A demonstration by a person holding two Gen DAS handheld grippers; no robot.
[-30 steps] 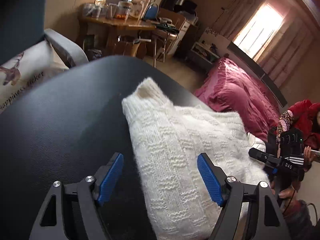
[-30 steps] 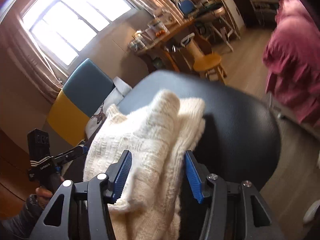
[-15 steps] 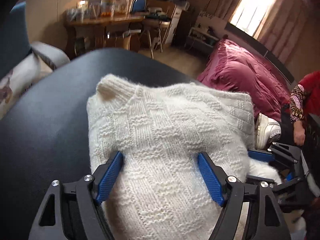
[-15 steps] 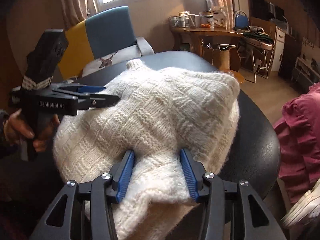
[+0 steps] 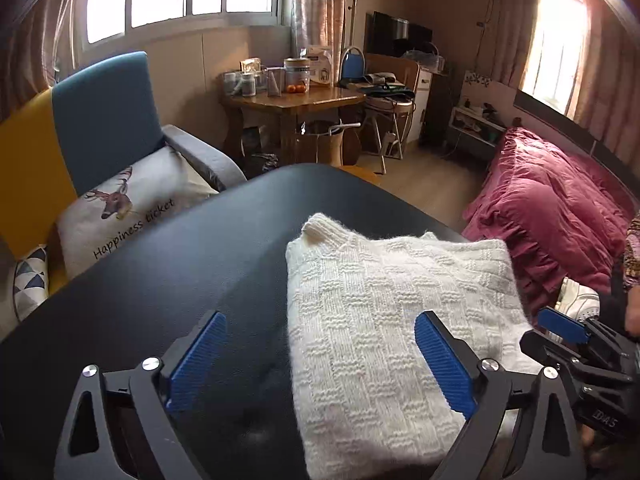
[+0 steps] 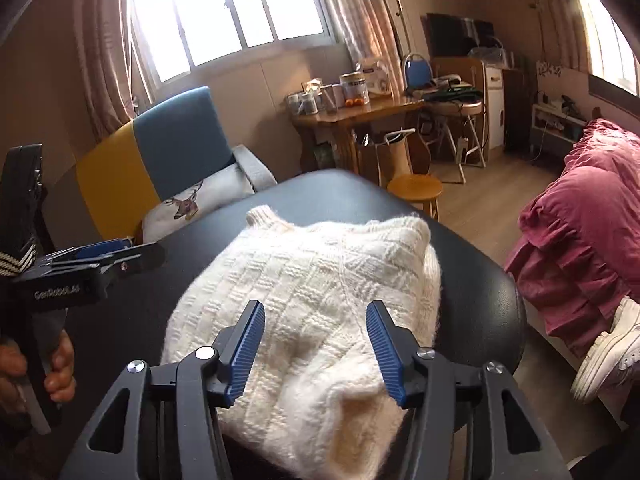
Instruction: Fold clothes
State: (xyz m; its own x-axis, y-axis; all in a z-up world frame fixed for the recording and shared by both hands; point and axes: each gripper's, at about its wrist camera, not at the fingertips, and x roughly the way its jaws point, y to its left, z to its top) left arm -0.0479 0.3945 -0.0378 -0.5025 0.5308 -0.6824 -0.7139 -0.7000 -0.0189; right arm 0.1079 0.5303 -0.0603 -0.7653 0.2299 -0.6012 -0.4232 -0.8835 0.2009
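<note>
We see a white knitted sweater [image 5: 384, 320] folded into a thick, roughly square bundle, lying on a black table [image 5: 168, 280] in the lower centre of both views. Its ribbed collar points toward the top of the frame.

The left gripper [image 5: 320, 360] hovers at the bottom of its view with jaws wide apart, gripping nothing; one blue pad sits over the bare table, the other over the knit. The right gripper [image 6: 316, 344] is at the bottom of its view, jaws likewise apart, straddling the sweater's puffy near edge without pinching it.

We judge the folding mostly done. That near edge looks lumpy and may need smoothing or tucking.
</note>
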